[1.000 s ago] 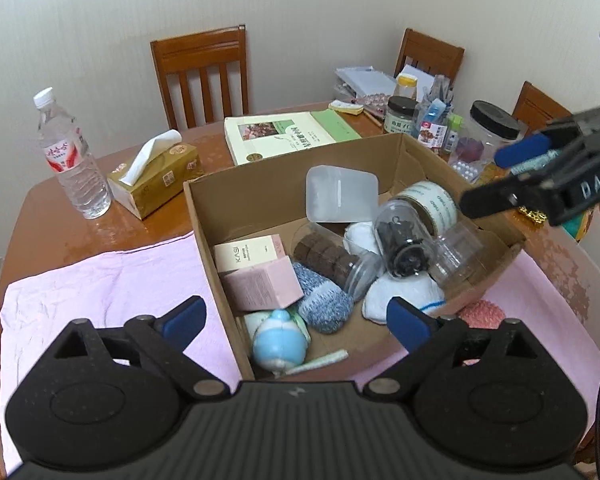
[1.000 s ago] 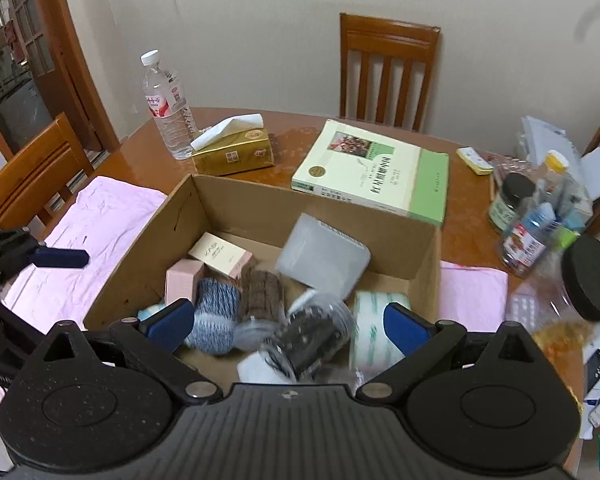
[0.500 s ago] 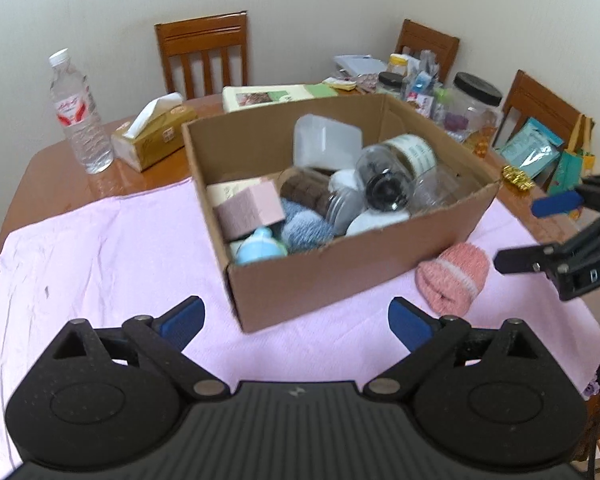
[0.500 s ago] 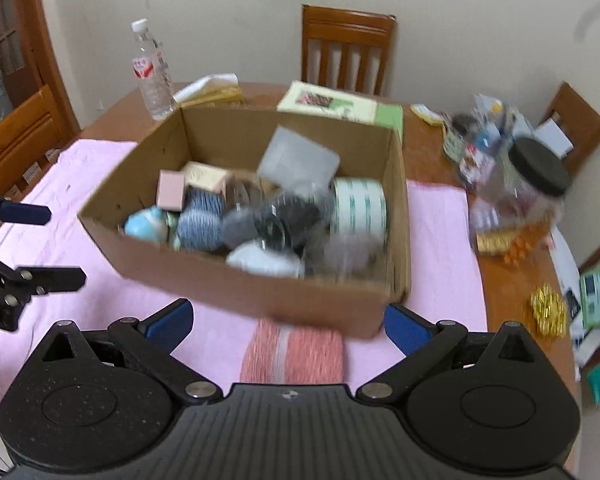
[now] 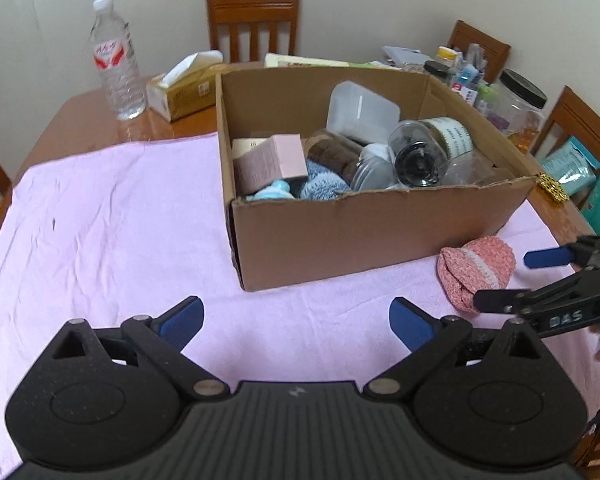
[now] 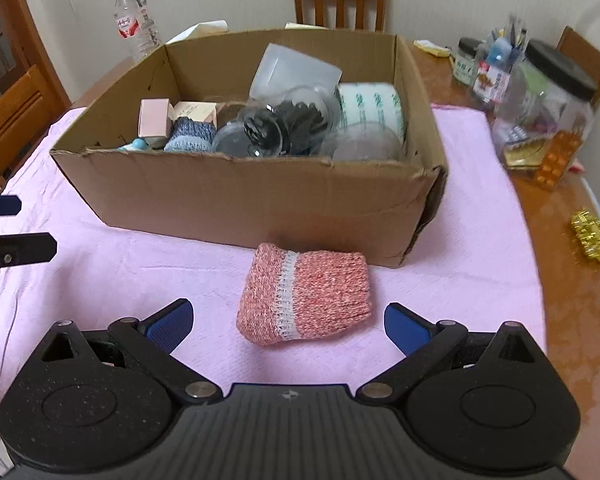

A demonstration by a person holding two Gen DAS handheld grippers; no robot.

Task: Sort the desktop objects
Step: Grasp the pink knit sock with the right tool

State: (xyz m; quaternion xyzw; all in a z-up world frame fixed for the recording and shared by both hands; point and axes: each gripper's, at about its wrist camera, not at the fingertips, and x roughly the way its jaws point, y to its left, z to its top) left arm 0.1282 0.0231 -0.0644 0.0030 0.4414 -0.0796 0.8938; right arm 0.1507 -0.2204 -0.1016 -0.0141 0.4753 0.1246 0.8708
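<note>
Right wrist view: my right gripper [image 6: 287, 322] was spread wide over the pink sock [image 6: 305, 293], which lay on the cloth [image 6: 476, 240] just before the box [image 6: 236, 196]. My left gripper [image 5: 296, 322] was spread wide too, holding nothing.

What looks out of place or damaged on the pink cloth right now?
The pink knitted sock bundle lies alone on the pink cloth, outside the brown cardboard box that holds everything else. The box's near rim is ragged and torn at its right corner. Nothing looks spilled.
</note>
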